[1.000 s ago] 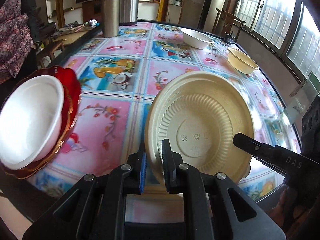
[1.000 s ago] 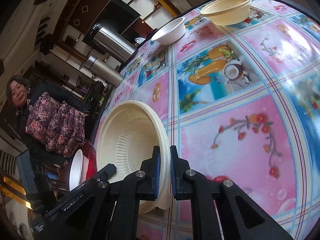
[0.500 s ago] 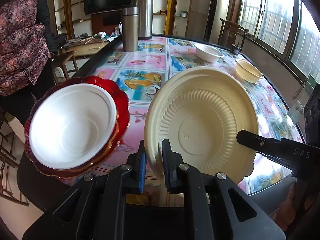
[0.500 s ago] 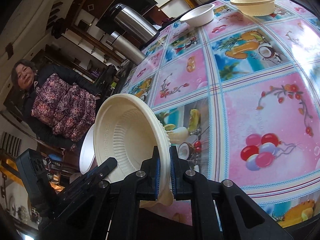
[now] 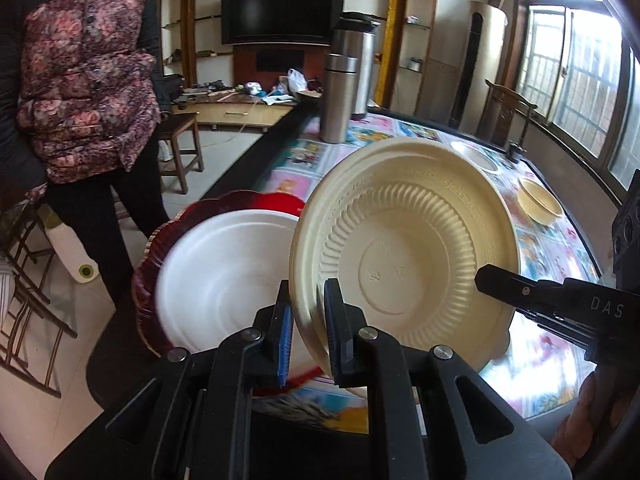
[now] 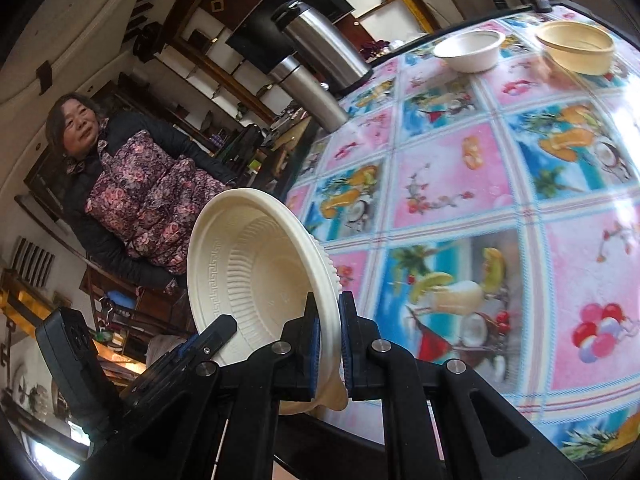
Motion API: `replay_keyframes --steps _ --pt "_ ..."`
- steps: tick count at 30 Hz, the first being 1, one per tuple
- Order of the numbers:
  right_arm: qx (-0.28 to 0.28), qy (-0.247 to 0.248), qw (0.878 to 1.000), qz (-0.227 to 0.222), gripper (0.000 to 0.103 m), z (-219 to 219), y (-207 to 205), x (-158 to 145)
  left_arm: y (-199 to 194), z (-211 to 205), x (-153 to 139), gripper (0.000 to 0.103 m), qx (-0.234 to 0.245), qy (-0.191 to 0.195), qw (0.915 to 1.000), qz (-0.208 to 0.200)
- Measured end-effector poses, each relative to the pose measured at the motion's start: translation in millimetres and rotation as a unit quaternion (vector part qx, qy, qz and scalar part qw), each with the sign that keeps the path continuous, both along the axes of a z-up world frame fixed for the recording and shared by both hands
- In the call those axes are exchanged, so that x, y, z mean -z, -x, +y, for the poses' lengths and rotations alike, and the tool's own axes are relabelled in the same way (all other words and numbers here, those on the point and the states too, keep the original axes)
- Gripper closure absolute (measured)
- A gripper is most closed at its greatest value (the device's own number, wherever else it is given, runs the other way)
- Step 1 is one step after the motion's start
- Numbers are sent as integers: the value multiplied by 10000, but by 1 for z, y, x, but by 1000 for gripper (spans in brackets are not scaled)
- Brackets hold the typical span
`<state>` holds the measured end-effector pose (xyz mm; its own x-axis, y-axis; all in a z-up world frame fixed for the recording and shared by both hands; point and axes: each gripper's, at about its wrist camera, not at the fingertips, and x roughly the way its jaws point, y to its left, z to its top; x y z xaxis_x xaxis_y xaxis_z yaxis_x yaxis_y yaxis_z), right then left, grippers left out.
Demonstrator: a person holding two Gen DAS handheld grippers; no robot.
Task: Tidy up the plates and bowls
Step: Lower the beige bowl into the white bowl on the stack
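Note:
Both grippers hold one cream ribbed plate [image 5: 404,240] above the table's near edge, tilted on edge. My left gripper [image 5: 306,324] is shut on its near rim. My right gripper [image 6: 329,344] is shut on the opposite rim of the cream plate [image 6: 256,276]; one of its fingers [image 5: 520,290] shows at the right of the left wrist view. Left of the plate, a white bowl [image 5: 224,280] sits in a red scalloped plate [image 5: 276,202]. A white bowl [image 6: 468,50] and a cream bowl [image 6: 576,52] stand at the table's far side.
Two steel flasks [image 5: 340,96] stand at the far left of the patterned table [image 6: 460,184]. A person in a floral jacket [image 5: 84,88] stands left of the table beside a wooden stool [image 5: 180,144]. A chair [image 5: 508,116] is at the far side.
Both grippers have lifted the cream plate higher and swung it left, towards the white bowl in the red plate. The plate now overlaps that bowl's right edge in the left wrist view.

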<state>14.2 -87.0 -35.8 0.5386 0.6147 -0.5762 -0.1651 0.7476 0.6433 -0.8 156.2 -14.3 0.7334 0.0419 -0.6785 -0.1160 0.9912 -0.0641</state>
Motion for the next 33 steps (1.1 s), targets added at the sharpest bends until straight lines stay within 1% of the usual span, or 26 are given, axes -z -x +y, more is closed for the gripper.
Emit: replay_keyframes --steps 4,9,12,15,18,22,25,28,33 --pt "-176 -8 9998 -43 94 27 -10 -7 -3 21 6 90 -306 32 9995 61" --pt "-353 73 9993 -34 94 61 -22 -5 -9 42 14 90 -625 125 9979 141" --pt "-416 160 9990 -105 94 79 -27 -3 -13 55 17 90 -766 216 9967 174" --pt "-473 265 9984 -154 94 96 -32 -2 -17 66 23 90 -825 374 9955 280" --pt "-538 345 9979 -138 94 112 -37 1 -20 72 29 90 -884 377 9946 386" --pt "-578 568 9965 -207 94 126 -42 4 -19 75 32 90 -966 372 9940 368" --pt "-652 654 9957 -121 91 135 -49 13 -20 81 32 90 -1018 369 9935 361" --pt "-682 790 9942 -272 91 143 -52 13 -19 83 32 90 -1055 379 9930 368" --pt "-766 783 9935 -294 91 150 -55 13 -16 85 28 90 -1082 420 9927 342"
